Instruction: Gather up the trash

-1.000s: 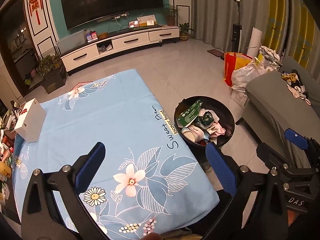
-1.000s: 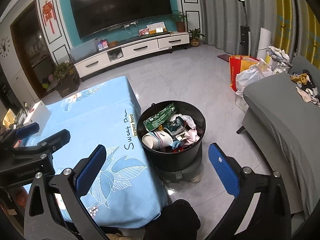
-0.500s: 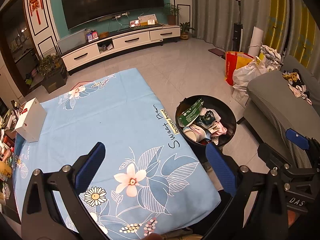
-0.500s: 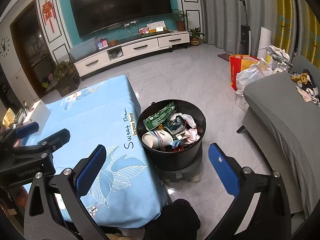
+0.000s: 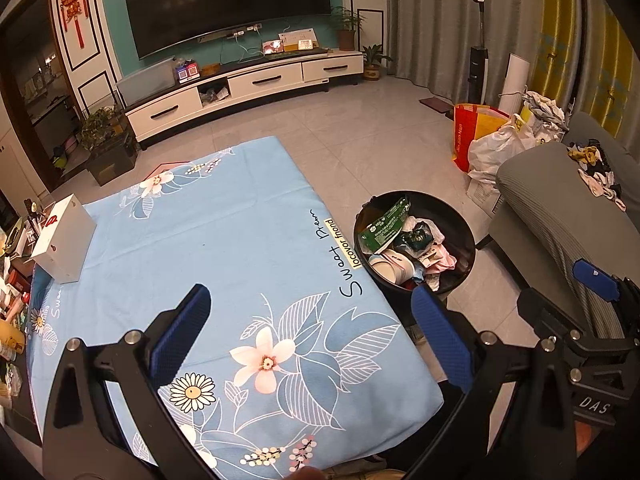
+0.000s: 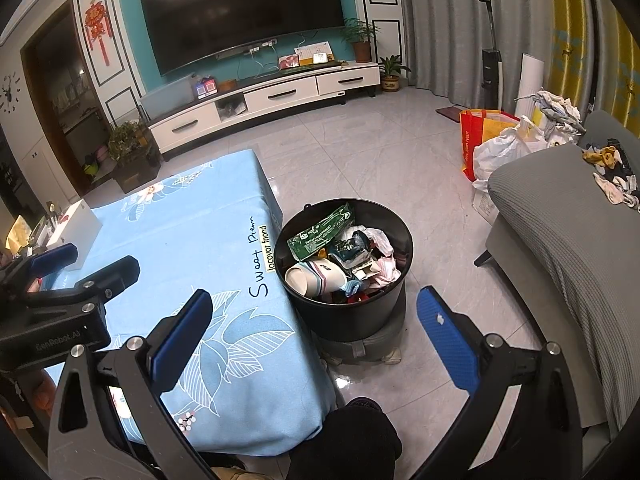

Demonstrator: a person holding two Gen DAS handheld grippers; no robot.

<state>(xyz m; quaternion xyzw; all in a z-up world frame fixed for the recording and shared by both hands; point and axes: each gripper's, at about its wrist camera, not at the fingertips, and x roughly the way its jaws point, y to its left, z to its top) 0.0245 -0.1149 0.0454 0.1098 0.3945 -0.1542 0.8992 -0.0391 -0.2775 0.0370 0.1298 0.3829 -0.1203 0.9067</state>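
Warm, dim indoor light is washing both views. Ceiling lamps are glaring off the TV [image 5: 228,4] screen. Fisheye bending is curving the edges; corners are vignetting black.

Black gripper [image 5: 310,320] frame, blue textured pads [image 5: 182,332], silver screws [image 5: 133,336]

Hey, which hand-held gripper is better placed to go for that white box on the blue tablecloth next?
Left hand-held gripper, probably: it hangs open over the blue floral tablecloth, with the white cardboard box ahead-left. The right hand-held gripper faces the black round trash bin.
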